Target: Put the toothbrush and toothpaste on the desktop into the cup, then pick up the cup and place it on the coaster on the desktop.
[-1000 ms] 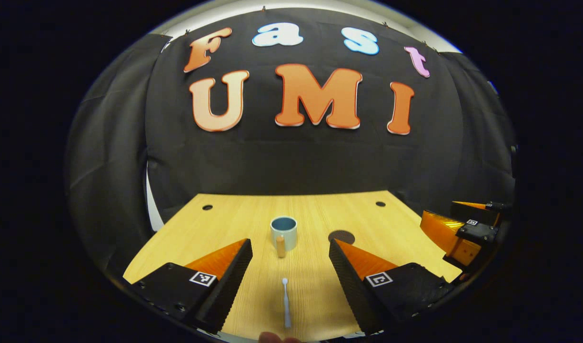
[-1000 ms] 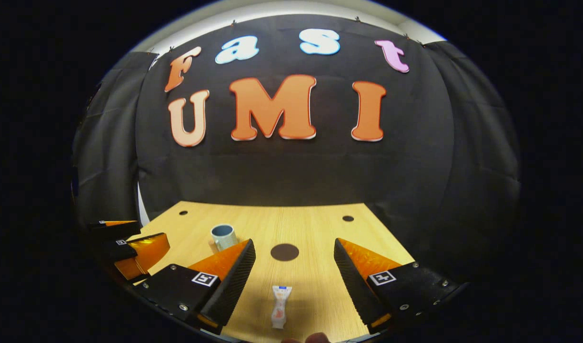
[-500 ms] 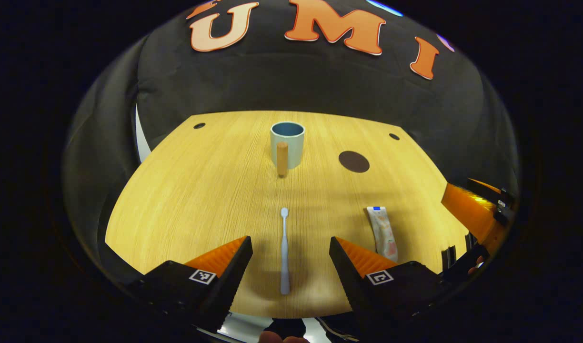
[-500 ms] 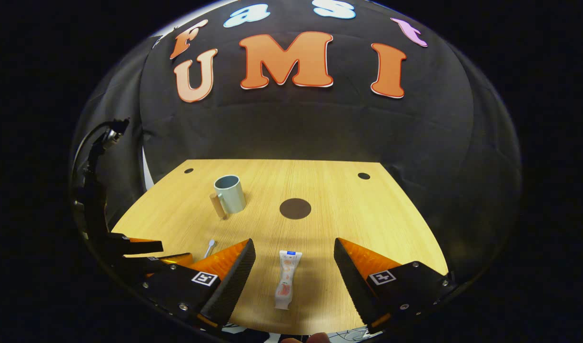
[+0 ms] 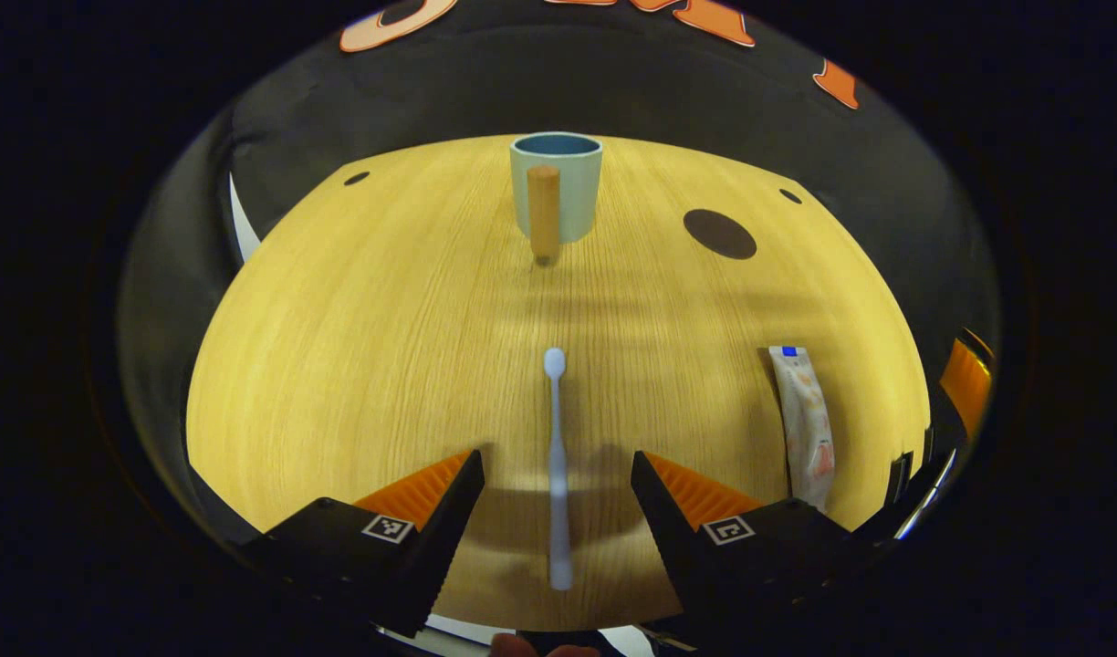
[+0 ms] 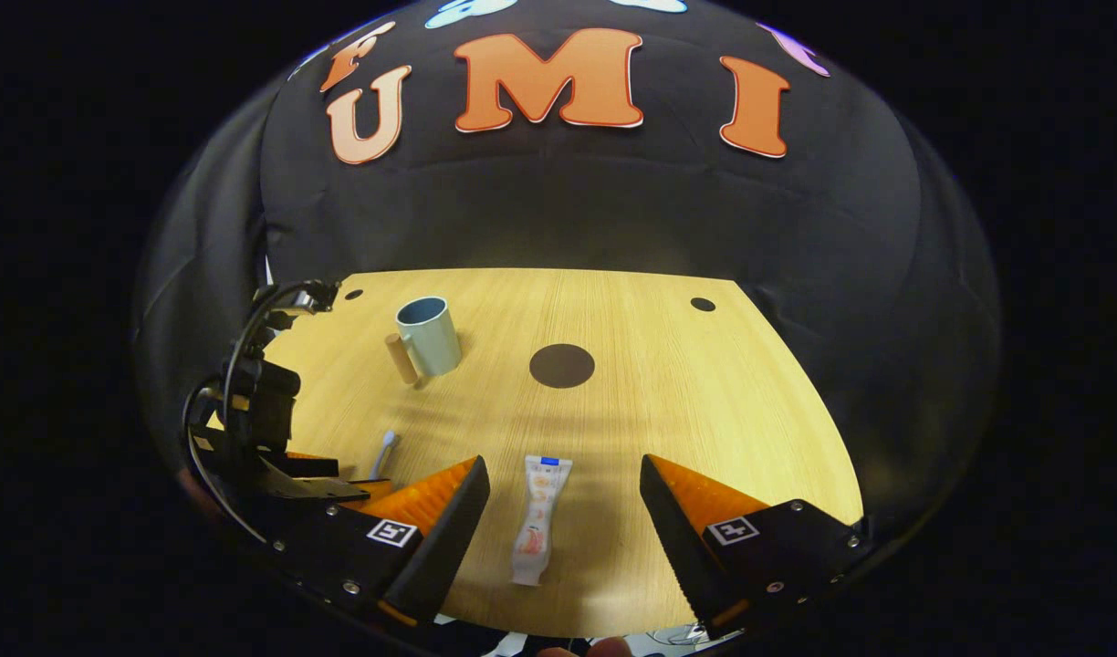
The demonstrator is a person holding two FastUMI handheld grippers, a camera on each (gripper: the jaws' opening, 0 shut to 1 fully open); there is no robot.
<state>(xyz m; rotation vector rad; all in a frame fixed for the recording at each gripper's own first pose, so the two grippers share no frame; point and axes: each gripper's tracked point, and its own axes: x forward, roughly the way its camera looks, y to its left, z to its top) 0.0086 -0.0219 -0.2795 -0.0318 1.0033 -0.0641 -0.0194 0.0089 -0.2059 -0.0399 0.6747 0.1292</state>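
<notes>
A white toothbrush [image 5: 556, 456] lies flat on the wooden desktop [image 5: 367, 347], head pointing away. My left gripper [image 5: 557, 470] hangs open above it, one finger on each side of the handle. Beyond stands a pale blue cup [image 5: 558, 196] with a wooden handle, and to its right a dark round coaster [image 5: 720, 234]. The toothpaste tube [image 5: 803, 420] lies at the right. In the right gripper view the tube [image 6: 539, 518] lies between the fingers of my open right gripper [image 6: 563, 497], above the desk. The cup [image 6: 427, 336], coaster [image 6: 562, 365] and toothbrush head [image 6: 387, 443] show there too.
Small dark holes [image 6: 703, 304] mark the desktop's far corners. The black cloth wall rises just behind the desk. In the right gripper view the left gripper's body with cables [image 6: 248, 411] stands at the left, by the desk's edge.
Both grippers have tilted down and come lower over the desk. The left one has advanced along the toothbrush, the right one along the toothpaste. Both stay open.
</notes>
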